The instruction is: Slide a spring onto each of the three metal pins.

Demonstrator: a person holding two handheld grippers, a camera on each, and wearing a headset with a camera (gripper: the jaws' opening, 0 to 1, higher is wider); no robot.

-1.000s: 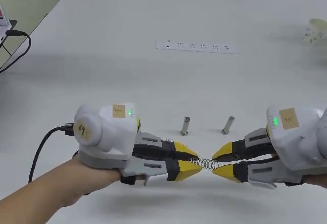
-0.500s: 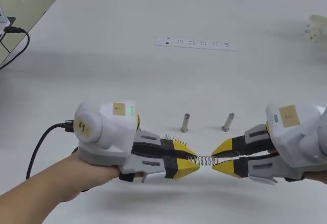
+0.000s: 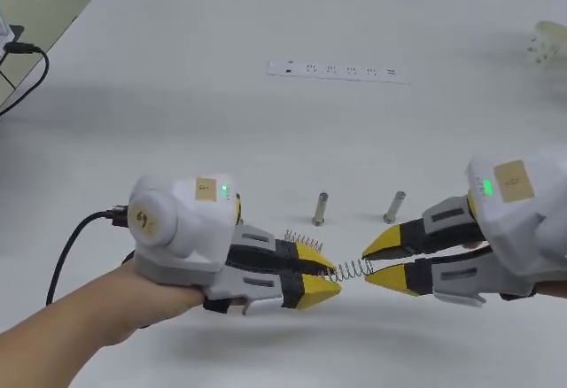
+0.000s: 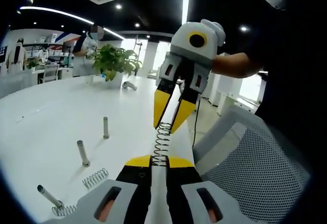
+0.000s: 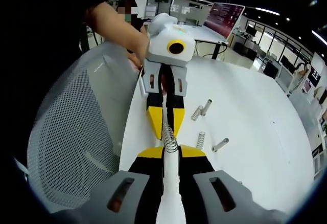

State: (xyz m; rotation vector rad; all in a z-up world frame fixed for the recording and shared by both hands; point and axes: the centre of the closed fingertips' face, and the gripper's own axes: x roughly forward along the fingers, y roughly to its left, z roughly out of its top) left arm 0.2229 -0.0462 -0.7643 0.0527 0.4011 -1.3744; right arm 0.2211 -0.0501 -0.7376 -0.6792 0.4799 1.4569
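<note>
Spring (image 3: 352,270) hangs in the air between the two grippers, low over the white table (image 3: 177,104), stretched from tip to tip and tilted slightly up toward the right side. The left gripper (image 3: 335,276) has its jaws pressed almost together, with only a thin line between them in its own view, and they pinch one end of that spring at the very tips. The right gripper (image 3: 365,266) stands a little spread, its yellow tips forming a narrow V. The spring's other end sits between those tips, and the left gripper view shows them closing on the last coil from both sides.

Just behind the grippers in the head view, a first pin (image 3: 320,209) and a second pin (image 3: 394,207) stand upright on the table, apart from each other and bare. A loose spring (image 3: 301,241) lies flat just behind the left gripper. The left gripper view shows a third pin (image 4: 48,195) with another spring (image 4: 64,209) at its base; whether that spring is around it or beside it cannot be told. A power strip (image 3: 337,72) lies farther back.
</note>
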